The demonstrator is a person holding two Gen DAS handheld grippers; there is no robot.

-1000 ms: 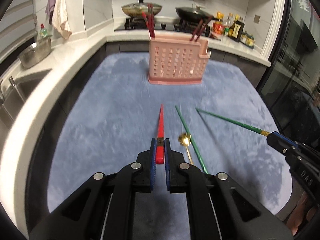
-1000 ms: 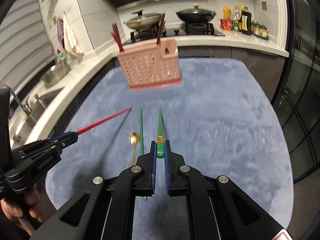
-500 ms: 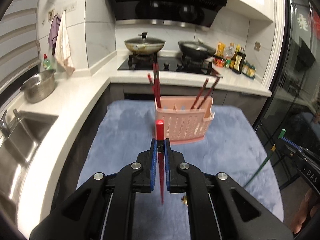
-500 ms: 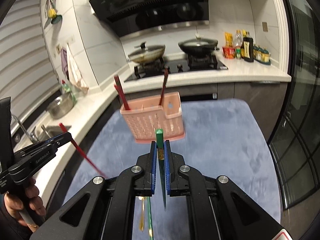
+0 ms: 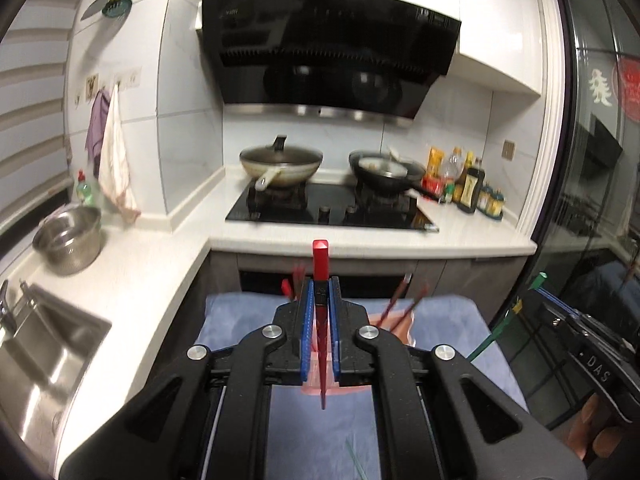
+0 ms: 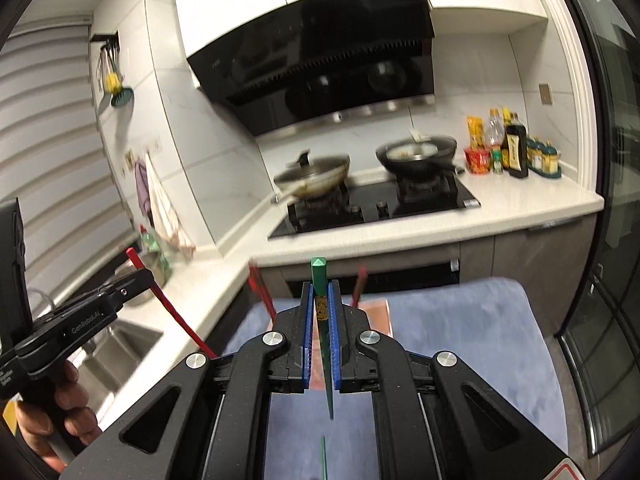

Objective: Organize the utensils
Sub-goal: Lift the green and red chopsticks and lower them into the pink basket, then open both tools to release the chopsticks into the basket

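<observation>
**Carry 2 chopsticks to the pink holder without letting them swing**

The blue mat (image 6: 460, 320) covers the floor in front of the white counter (image 5: 360, 240). On the mat sits the pink holder (image 6: 378, 314), mostly hidden behind the grippers. It has dark red chopsticks (image 5: 400, 304) standing in it.

The left gripper (image 5: 320, 308) has its jaws pressed together on a red chopstick (image 5: 321, 264). The thick end sticks up and the thin tip hangs down. The right gripper (image 6: 321, 312) is clamped the same way on a green chopstick (image 6: 319, 276), thick end up. Both sticks are in the air, above the mat and close to the holder.

I think the job now is to bring each stick over the holder and drop it in tip first.

- Go slowly, because a long stick wobbles.
- Do 1 stick at a time, so the 2 grippers do not bump.
- Line the tip up over an open slot (I cannot see the slots from here).
- Keep the jaws tight until the tip is inside.

Another thin green stick (image 6: 324, 456) lies on the mat for later.
</observation>
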